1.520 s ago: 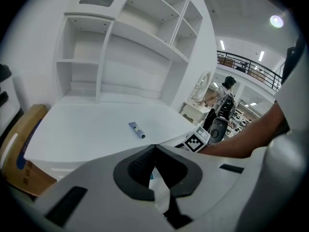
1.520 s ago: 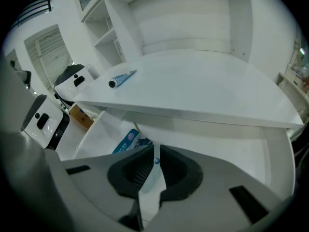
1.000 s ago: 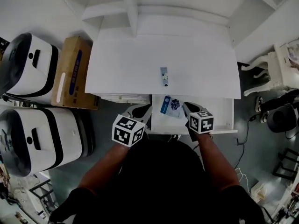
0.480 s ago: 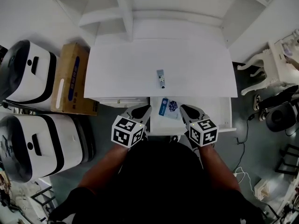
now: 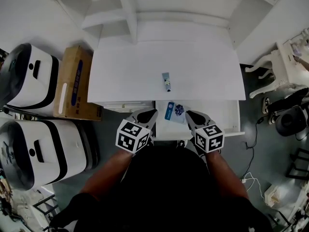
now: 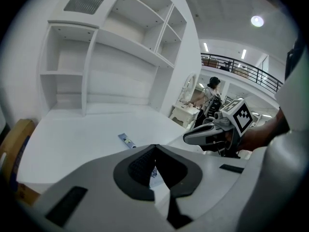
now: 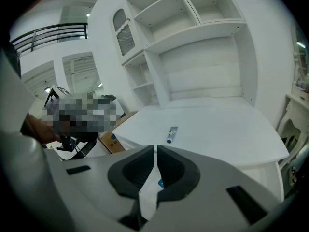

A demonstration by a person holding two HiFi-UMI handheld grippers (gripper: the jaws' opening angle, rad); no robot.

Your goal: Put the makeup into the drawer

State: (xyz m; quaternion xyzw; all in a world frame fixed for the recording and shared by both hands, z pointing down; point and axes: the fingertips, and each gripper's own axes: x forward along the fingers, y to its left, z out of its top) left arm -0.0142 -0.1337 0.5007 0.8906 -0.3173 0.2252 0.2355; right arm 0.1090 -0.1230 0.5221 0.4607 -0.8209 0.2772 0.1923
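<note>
- Compared with one second ago, your right gripper [image 5: 190, 114] stands a little higher and closer to your body; the left gripper [image 5: 150, 113] keeps its place.
- Both grippers are clenched with nothing between the jaws, and each one hangs over the near edge of the open drawer [image 5: 229, 135].
- The makeup tube [image 5: 167, 81] lies where it was, on the white desk [image 5: 130, 71], near the front edge and well apart from both grippers.
- In the drawer a blue packet [image 5: 169, 110] lies just beside a small dark patterned item [image 5: 179, 109].
- The desk top is bare around the tube, and white shelves [image 5: 108, 18] rise behind it.
- On the left, a cardboard box [image 5: 72, 79] stands against the side of the desk, with two white-and-black machines [image 5: 31, 71] further out.
- On the right, a white carved table [image 5: 285, 69] stands on the grey floor [image 5: 260, 144].
- The drawer's right half is free.
</note>
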